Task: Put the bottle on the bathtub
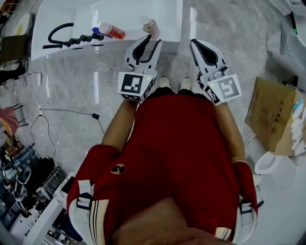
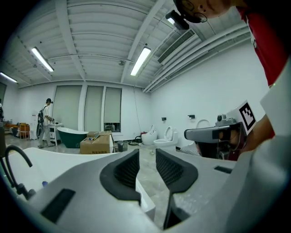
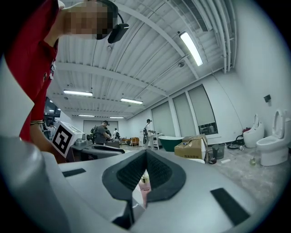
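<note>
Our left gripper hovers with fingers apart and empty, just short of the pink bottle, which stands upright on the white bathtub's rim. Our right gripper's fingers are together, holding nothing.

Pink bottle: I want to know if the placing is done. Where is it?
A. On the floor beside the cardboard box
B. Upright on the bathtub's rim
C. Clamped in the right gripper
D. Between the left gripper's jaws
B: the pink bottle stands on the rim of the white bathtub, just beyond the left gripper, whose jaws are apart with nothing between them.
</note>
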